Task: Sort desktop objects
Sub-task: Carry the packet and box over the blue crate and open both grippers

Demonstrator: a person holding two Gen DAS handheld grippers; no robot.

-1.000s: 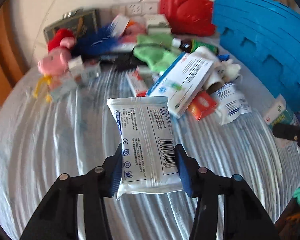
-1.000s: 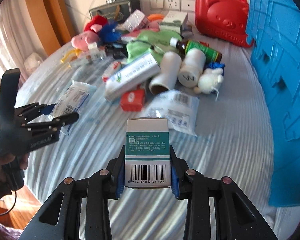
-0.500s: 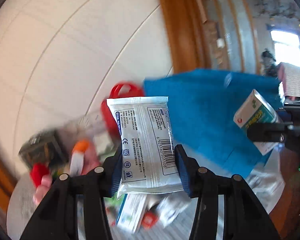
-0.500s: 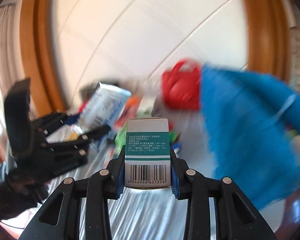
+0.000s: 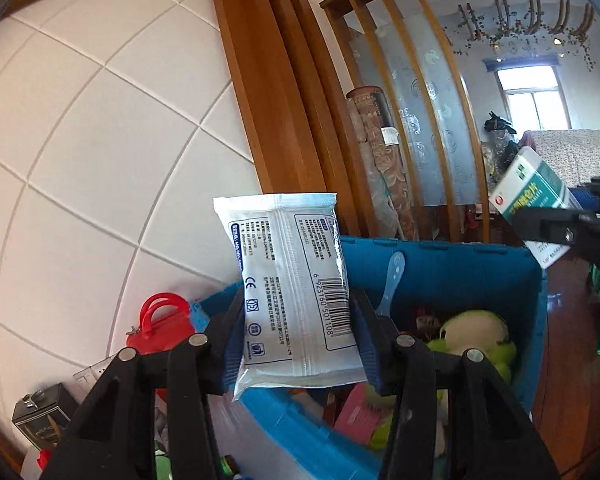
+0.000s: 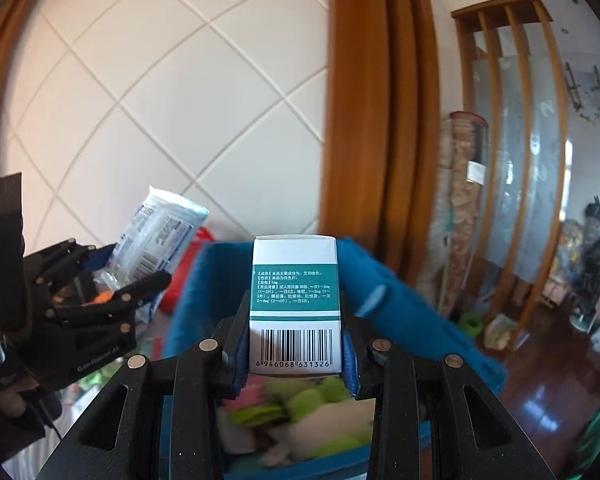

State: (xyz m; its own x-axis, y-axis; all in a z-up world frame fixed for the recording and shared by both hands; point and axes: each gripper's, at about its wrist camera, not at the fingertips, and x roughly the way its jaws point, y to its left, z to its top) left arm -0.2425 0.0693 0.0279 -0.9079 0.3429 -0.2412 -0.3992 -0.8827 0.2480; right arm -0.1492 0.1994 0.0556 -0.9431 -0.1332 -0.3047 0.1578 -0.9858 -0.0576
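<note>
Two grippers hang above the blue bin: the left gripper clamps a white sachet, and the right gripper clamps a teal-and-white medicine box upright.

White sachet and teal-white box, upright above blue bin

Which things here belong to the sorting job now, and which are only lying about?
Job in hand:
- white packet in the left tongs
- medicine box in the right tongs
- blue crate

Lying about:
- red bag
- rolled carpet
</note>
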